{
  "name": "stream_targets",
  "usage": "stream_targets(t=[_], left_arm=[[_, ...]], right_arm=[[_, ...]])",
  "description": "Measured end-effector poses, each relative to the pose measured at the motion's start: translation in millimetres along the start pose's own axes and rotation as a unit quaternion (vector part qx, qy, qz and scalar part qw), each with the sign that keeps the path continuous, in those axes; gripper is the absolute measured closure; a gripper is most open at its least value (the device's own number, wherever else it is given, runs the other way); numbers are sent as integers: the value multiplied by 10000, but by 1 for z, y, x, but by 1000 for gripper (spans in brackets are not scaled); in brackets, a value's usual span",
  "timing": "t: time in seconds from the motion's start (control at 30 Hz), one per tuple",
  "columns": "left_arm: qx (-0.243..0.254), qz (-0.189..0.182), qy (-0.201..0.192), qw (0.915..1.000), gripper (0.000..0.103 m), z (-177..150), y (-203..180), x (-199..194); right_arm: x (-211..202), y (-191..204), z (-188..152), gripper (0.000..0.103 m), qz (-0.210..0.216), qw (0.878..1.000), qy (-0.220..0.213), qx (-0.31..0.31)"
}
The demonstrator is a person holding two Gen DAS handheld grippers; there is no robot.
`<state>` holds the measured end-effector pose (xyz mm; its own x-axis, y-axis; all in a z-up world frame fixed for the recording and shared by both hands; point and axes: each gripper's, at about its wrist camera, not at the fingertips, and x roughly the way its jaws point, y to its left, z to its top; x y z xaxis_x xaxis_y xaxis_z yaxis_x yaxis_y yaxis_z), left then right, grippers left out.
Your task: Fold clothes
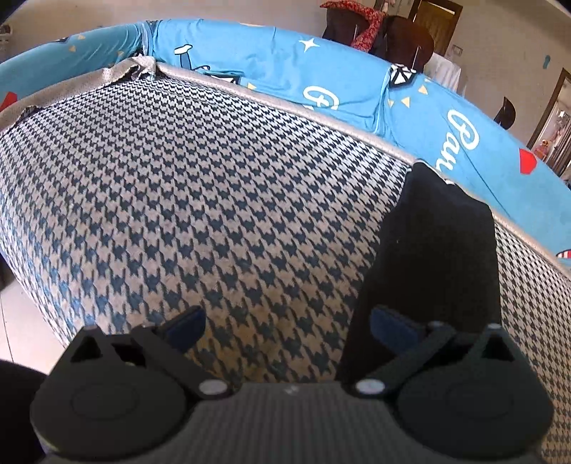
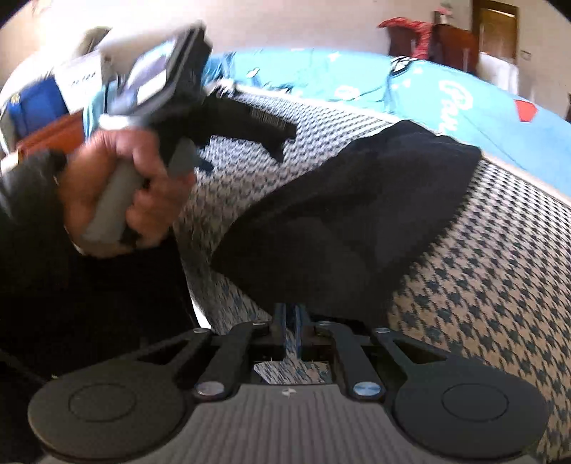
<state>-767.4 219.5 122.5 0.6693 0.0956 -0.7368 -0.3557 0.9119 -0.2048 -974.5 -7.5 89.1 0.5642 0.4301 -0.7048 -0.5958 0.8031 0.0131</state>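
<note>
A black garment (image 1: 428, 250) lies in a strip on the houndstooth sofa seat (image 1: 214, 200), at the right of the left wrist view. My left gripper (image 1: 289, 324) is open above the seat; its right finger (image 1: 392, 326) overlaps the cloth's left edge and nothing sits between the jaws. In the right wrist view the black garment (image 2: 339, 221) rises in a bunched fold from the seat (image 2: 481, 285) to my right gripper (image 2: 291, 321), which is shut on its near edge. A hand (image 2: 117, 185) holds the left gripper (image 2: 283, 142) to the upper left, blurred.
A blue printed cover (image 1: 303, 71) drapes the sofa back behind the seat. Dark chairs with a red cloth (image 1: 367, 25) stand beyond it near a wooden door (image 1: 439, 21). Pale floor (image 1: 21, 342) shows past the seat's left edge. Boxes (image 2: 43, 100) sit at far left.
</note>
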Motion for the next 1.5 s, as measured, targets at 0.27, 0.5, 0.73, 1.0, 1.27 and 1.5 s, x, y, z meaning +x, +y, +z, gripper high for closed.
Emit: stream_targets(t=[0.27, 0.5, 0.73, 1.0, 1.27, 1.5], left_arm=[[-184, 49, -63, 9998, 0, 3, 10, -3], [-290, -82, -98, 9995, 0, 4, 15, -7], [-318, -112, -100, 9994, 0, 3, 16, -8], [-300, -130, -214, 9992, 0, 4, 15, -12], [-181, 56, -490, 9986, 0, 5, 12, -18], [18, -6, -356, 9994, 0, 3, 5, -13]], right_arm=[[30, 22, 20, 79, 157, 9978, -47, -650], [57, 41, 21, 67, 219, 9904, 115, -1360], [76, 64, 21, 65, -55, 9740, 56, -2264], [87, 60, 25, 100, -50, 9821, -25, -1884], [81, 52, 45, 100, 940, 9917, -356, -805], [70, 39, 48, 98, 1124, 9920, -181, -538]])
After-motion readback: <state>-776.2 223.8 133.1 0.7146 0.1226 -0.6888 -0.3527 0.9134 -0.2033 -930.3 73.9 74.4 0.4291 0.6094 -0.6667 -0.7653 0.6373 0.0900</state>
